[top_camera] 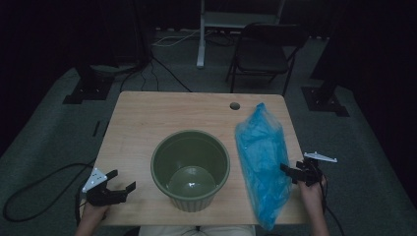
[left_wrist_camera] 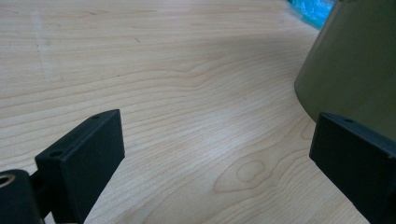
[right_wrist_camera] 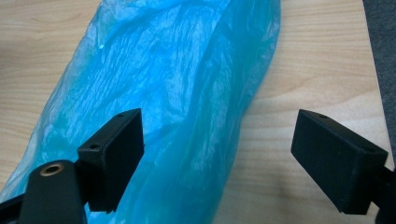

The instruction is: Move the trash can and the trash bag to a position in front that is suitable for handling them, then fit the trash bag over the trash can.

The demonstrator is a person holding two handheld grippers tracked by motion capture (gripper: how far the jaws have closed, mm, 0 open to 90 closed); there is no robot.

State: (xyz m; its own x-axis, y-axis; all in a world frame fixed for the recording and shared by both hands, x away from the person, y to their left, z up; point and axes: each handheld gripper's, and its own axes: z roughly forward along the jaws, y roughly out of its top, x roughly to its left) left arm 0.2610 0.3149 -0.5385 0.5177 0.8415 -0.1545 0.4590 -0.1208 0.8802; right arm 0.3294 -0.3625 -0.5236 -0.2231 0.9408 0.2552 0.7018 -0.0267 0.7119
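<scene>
soft blue bag lies at the pot's three o'clock, both grippers apart and empty

our left gripper (top_camera: 119, 186) idles at the green pot's (top_camera: 190, 168) eight o'clock; the thin plastic bag (top_camera: 262, 157) on the surface (top_camera: 142, 123) looks light and slippery, so we'd pinch a fold near the right gripper (top_camera: 291, 172).

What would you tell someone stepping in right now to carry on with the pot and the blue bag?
Left tool: open, holding nothing, near the table's front left edge beside the green pot.
Right tool: open, at the blue plastic bag's right edge, gripping nothing.
The pot stands upright mid-table, apparently empty; the bag lies flat to its right, its near end hanging over the front edge.
Done: nothing visible. Probably left: lining the pot with the bag.
</scene>
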